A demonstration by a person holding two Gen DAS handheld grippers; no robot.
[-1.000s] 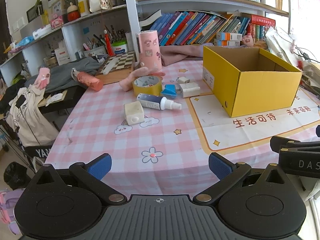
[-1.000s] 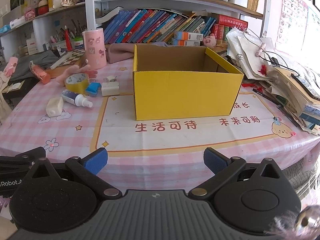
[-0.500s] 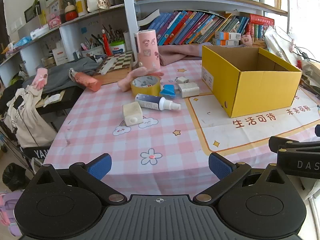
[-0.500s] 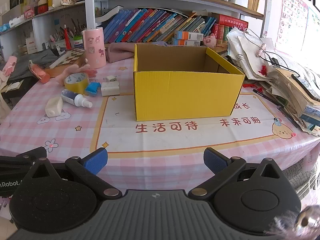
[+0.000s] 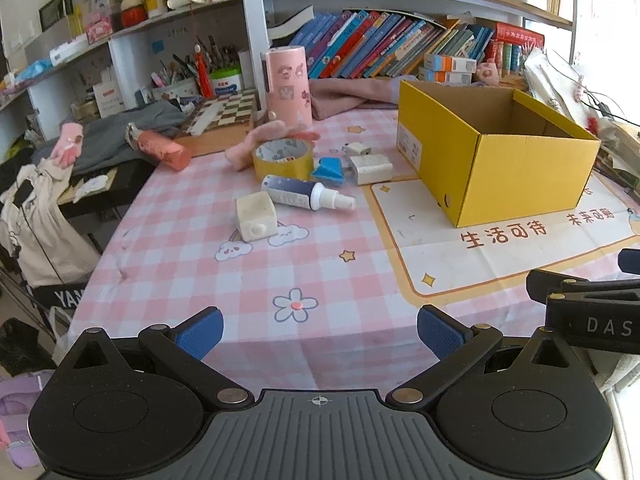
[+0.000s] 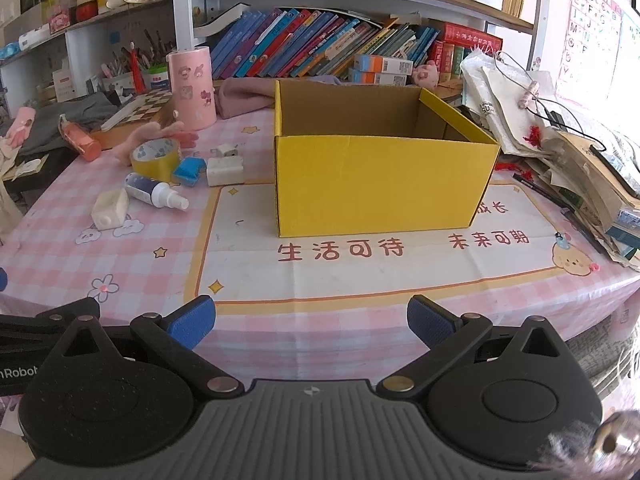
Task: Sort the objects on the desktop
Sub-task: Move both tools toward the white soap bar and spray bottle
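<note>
An open yellow cardboard box [image 6: 384, 184] [image 5: 500, 168] stands on the white mat, empty as far as I see. Left of it lies a cluster: a cream square block [image 5: 256, 218], a dark spray bottle with white cap [image 5: 306, 196], a yellow tape roll [image 5: 283, 158], a blue item [image 5: 329, 171], a white charger block [image 5: 370, 168] and a small white piece [image 5: 357, 148]. My left gripper [image 5: 318, 330] hangs open at the table's near edge, well short of the cluster. My right gripper [image 6: 310, 318] is open too, in front of the box. Both are empty.
A tall pink canister [image 5: 288, 88], a pink plush strip [image 5: 256, 144], a pink bottle [image 5: 160, 150] and a chessboard [image 5: 224, 114] sit behind the cluster. Bookshelves [image 6: 320, 44] line the back. A pile of papers and books [image 6: 568, 152] crowds the right edge.
Both views have shifted only slightly; the left gripper has eased back a little from the table. Nothing on the table has moved, and both grippers stay open.
</note>
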